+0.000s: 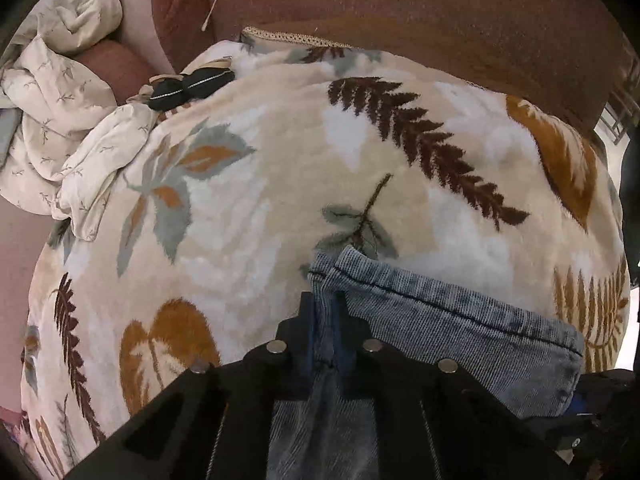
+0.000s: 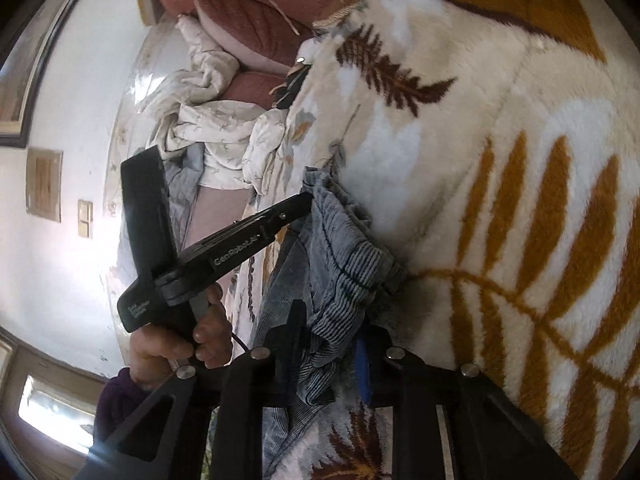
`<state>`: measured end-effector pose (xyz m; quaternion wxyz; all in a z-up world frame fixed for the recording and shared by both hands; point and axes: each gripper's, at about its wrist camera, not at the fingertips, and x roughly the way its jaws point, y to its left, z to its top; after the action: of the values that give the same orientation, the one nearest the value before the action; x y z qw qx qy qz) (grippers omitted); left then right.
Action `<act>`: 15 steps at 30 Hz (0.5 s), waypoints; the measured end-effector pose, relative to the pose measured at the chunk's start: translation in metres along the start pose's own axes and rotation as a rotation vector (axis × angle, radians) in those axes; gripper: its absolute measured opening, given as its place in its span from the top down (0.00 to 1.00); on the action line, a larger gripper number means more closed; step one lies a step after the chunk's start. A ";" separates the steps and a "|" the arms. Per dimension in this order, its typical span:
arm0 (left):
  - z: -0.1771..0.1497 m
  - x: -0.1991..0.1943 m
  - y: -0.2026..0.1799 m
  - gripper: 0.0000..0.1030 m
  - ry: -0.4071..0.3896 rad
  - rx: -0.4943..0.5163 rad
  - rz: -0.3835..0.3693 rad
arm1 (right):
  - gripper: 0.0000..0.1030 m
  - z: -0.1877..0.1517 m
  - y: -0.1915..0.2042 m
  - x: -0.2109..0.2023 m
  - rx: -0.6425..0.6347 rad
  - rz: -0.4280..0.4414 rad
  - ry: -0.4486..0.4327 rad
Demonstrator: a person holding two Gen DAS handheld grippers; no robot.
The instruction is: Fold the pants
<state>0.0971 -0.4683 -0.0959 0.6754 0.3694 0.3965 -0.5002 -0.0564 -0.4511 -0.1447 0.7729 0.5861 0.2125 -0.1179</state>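
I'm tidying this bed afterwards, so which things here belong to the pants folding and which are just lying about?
In the job:
blue pants
left gripper
right gripper
leaf-print blanket, the folding surface

Lying about:
crumpled cream sheet
black hair clip
pink pillow

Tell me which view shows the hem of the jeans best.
The left wrist view: the jeans lie spread on the blanket, the stitched hem running clear from the left claw rightward. The right wrist view shows them bunched between the right claw and the left one, hem mostly crumpled.
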 end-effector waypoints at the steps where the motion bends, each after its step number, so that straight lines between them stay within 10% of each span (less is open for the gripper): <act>1: 0.000 -0.001 0.001 0.93 -0.007 -0.003 -0.001 | 0.78 0.000 0.003 -0.001 -0.016 -0.006 -0.003; 15: -0.023 -0.049 0.027 0.94 -0.142 -0.116 -0.052 | 0.78 -0.022 0.064 -0.015 -0.321 -0.094 -0.089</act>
<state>0.1101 -0.4224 -0.0584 0.7090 0.2826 0.3853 -0.5187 -0.0459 -0.4130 -0.0881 0.8588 0.4389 0.2213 -0.1442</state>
